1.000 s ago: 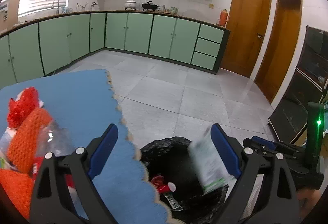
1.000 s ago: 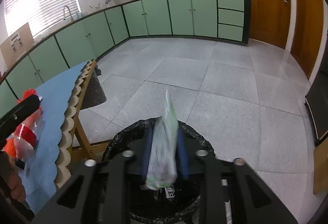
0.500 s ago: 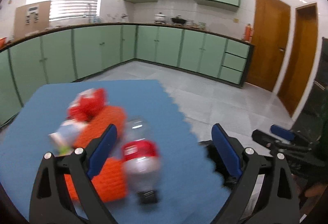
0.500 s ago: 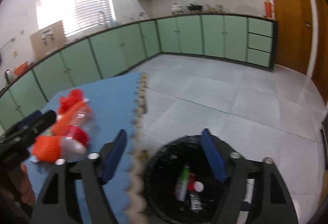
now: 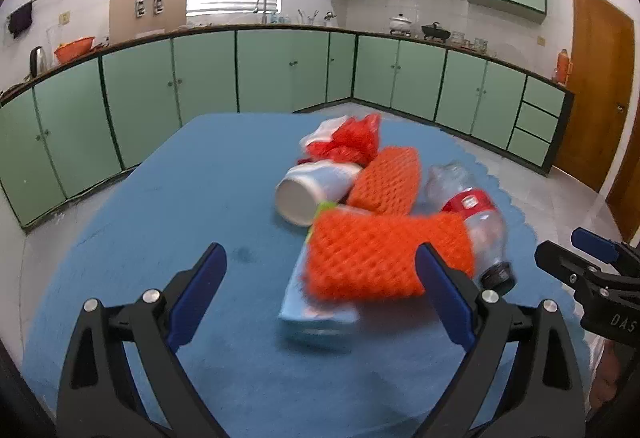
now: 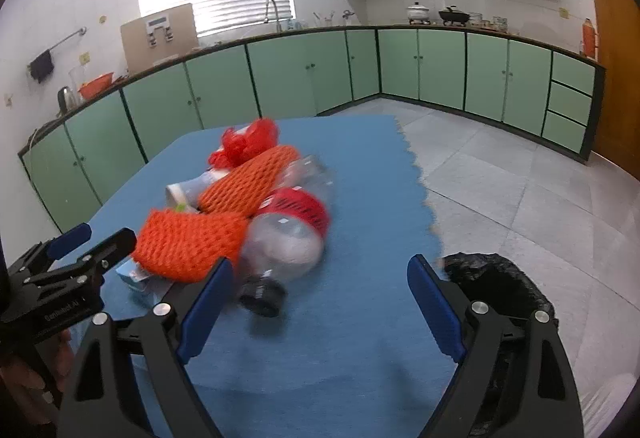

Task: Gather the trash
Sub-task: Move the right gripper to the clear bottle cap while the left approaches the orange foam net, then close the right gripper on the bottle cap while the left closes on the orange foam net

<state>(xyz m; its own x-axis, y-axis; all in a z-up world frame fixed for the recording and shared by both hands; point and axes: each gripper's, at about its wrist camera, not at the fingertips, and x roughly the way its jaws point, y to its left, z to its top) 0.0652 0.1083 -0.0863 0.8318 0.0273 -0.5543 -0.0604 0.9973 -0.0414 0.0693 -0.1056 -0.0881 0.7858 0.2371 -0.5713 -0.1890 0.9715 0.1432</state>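
Both tongs have swung from the black bin bag (image 6: 500, 290) back to the table (image 5: 160, 197). Right tongs (image 6: 320, 302): wrapper released, jaws opening, nothing between them. Left tongs (image 5: 320, 298): wide, empty. Remaining trash, including the orange foam net (image 5: 380, 258) and plastic bottle (image 5: 476, 213), lies mid-table, awaiting collection.

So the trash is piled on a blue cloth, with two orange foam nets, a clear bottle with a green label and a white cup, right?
Nearly. The bottle wears a red label, not green, as the right wrist view shows. The blue cloth, two orange foam nets and white cup are as you say.
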